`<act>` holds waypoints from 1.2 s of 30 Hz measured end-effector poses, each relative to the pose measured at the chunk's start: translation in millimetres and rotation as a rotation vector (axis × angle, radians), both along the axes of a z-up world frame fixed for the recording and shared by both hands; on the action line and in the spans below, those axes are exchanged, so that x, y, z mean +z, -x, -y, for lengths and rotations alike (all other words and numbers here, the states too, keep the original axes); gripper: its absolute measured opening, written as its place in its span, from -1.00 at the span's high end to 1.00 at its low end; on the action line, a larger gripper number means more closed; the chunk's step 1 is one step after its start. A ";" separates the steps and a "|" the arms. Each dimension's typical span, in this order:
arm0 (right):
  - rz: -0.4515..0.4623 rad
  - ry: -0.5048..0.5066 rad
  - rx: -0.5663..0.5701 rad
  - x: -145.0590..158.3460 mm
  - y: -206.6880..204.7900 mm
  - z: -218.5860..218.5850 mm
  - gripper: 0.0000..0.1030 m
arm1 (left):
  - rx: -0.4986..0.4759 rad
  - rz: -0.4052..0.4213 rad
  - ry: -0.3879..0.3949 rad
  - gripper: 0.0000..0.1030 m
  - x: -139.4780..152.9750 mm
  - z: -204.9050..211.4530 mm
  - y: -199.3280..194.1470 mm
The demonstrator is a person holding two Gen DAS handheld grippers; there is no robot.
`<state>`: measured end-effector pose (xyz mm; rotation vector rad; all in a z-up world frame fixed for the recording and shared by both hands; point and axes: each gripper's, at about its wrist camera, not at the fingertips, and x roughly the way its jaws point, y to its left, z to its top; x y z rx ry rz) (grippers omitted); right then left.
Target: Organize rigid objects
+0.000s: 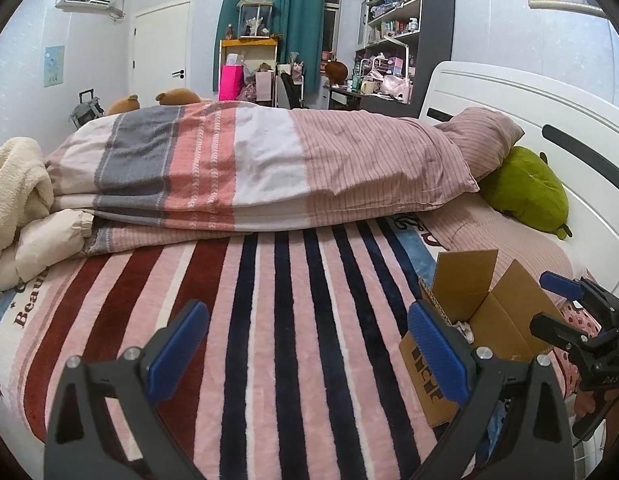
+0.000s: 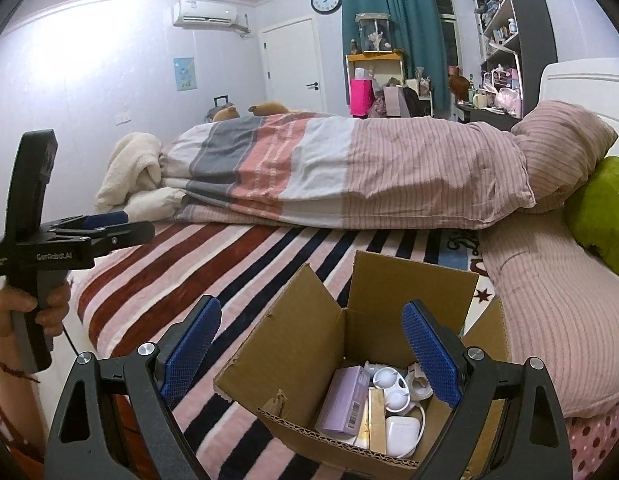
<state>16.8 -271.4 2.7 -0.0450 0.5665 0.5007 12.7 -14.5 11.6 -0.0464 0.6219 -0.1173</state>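
An open cardboard box (image 2: 301, 344) stands on the striped blanket (image 2: 229, 276). It holds a lilac box (image 2: 343, 402), a gold box (image 2: 376, 420), a white case (image 2: 403, 430) and white round pieces (image 2: 391, 386). My right gripper (image 2: 311, 356) is open and empty, above the box's opening. My left gripper (image 1: 309, 354) is open and empty over the blanket (image 1: 269, 320), left of the box (image 1: 497, 312). The right gripper also shows at the right edge of the left wrist view (image 1: 577, 300). The left gripper shows at the left of the right wrist view (image 2: 105, 220).
A folded striped duvet (image 1: 249, 168) lies across the bed behind the blanket. A pink pillow (image 2: 549, 320) and a green plush (image 1: 525, 192) lie by the white headboard (image 1: 529, 104) on the right. A cream fleece (image 1: 13, 188) is heaped at the left.
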 end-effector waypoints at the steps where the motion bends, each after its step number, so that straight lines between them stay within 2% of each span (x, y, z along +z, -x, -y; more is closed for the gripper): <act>1: 0.000 0.001 -0.001 0.1 0.5 0.0 -0.77 | 0.000 0.000 -0.001 -0.93 0.0 0.1 0.1; 36: -0.016 -0.014 -0.042 -5.3 13.5 -7.7 -0.77 | -0.001 0.000 -0.001 -0.93 1.0 2.6 1.9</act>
